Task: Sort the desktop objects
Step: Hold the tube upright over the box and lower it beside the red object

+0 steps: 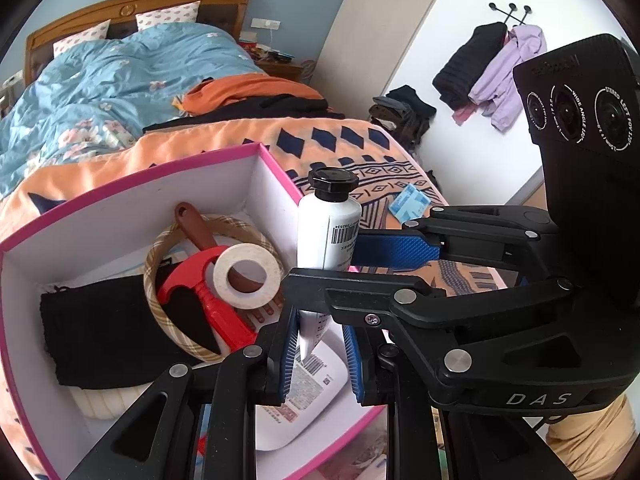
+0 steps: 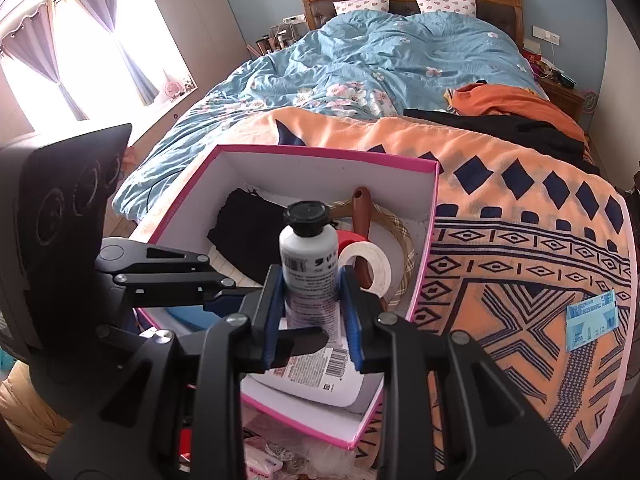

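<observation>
A white tube (image 2: pixel 310 276) is clamped by both narrowly closed grippers, left (image 1: pixel 320 354) and right (image 2: pixel 310 320), above the pink box (image 2: pixel 328 156), likely for dropping in.

A white tube (image 2: pixel 310 276) with a black cap stands upright, held over the pink box's (image 2: pixel 424 276) near edge.

"DAS" – right tool (image 1: pixel 344 248), "WIDE ANGLE" – cam (image 1: pixel 576 96)
</observation>
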`<state>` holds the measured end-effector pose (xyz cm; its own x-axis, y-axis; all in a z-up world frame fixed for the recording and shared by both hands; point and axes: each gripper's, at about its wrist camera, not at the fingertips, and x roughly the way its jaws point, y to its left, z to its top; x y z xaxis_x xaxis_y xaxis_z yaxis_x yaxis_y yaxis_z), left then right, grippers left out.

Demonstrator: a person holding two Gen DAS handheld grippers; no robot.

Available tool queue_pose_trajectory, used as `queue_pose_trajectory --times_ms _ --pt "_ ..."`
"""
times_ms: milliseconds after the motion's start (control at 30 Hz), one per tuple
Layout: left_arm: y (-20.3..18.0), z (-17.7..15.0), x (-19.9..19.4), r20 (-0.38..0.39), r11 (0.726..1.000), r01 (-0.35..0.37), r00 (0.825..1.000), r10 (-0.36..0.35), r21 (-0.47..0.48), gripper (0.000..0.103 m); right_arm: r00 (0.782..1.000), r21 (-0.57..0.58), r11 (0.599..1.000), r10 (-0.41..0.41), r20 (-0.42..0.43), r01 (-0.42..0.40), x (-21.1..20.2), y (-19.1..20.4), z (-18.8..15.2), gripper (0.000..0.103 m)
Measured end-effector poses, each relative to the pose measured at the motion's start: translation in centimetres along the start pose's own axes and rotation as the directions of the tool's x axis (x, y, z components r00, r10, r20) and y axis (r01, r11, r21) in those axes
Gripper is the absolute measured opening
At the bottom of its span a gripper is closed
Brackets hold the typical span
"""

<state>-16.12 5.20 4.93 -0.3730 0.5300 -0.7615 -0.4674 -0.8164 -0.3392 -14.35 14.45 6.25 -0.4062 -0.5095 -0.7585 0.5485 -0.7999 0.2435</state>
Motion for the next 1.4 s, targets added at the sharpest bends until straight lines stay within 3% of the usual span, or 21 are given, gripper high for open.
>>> queue_pose_trajectory --times_ms 1400 --pt "4.3 -1.5 1.4 -0.044 0.994 -0.062 0.997 0.058 -0.092 0.02 0.995 -0.009 0.999 0.031 -0.099 -0.032 5.9 0.9 1.3 0.03"
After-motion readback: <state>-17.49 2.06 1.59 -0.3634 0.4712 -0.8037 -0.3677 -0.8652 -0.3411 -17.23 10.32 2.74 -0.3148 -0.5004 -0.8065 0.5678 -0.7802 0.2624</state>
